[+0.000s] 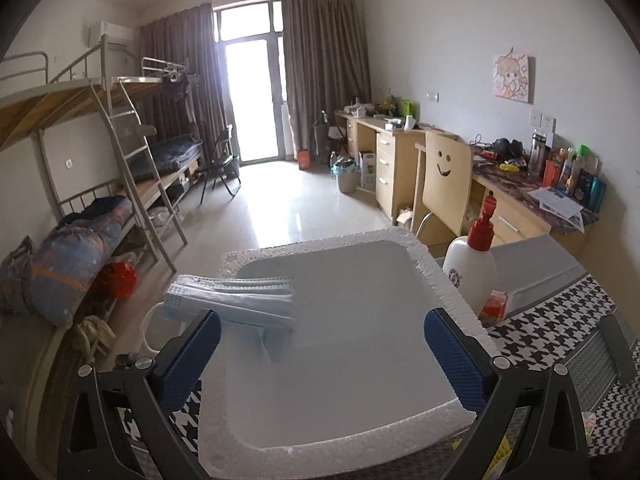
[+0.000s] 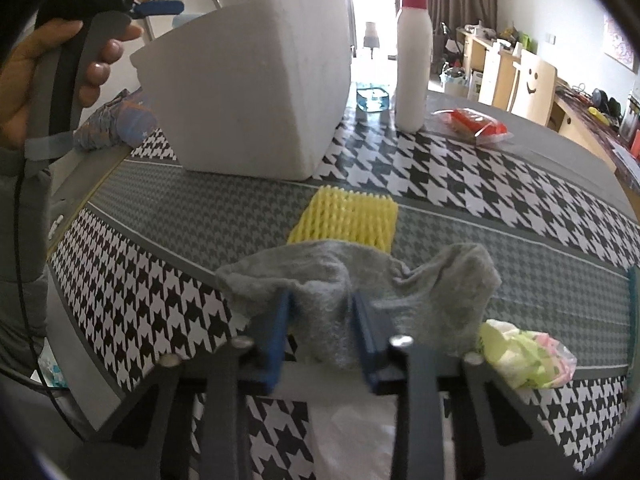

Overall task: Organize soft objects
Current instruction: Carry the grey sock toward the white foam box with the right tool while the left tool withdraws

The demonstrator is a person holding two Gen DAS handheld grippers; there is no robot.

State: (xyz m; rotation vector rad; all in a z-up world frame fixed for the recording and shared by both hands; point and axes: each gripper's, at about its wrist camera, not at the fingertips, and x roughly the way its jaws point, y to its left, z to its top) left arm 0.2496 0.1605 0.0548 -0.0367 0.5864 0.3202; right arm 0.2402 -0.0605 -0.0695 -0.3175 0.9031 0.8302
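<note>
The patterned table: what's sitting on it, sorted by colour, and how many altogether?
White: 2, foam box and pump bottle
Grey: 1, sock, clamped in the right gripper
Yellow: 1, foam net
Red: 1, packet
Blue: 1, masks on the box rim
Pastel: 1, wrapper bundle
Total: 7

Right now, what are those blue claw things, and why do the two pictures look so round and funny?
They are grabbing tools a person holds, one per hand, each with a wide-eyed camera. The left claw is open above a white foam box, where a stack of blue face masks lies across the rim. The right claw pinches a grey sock on the houndstooth tablecloth. Nearby lie a yellow foam net, a white pump bottle and a red packet.
</note>
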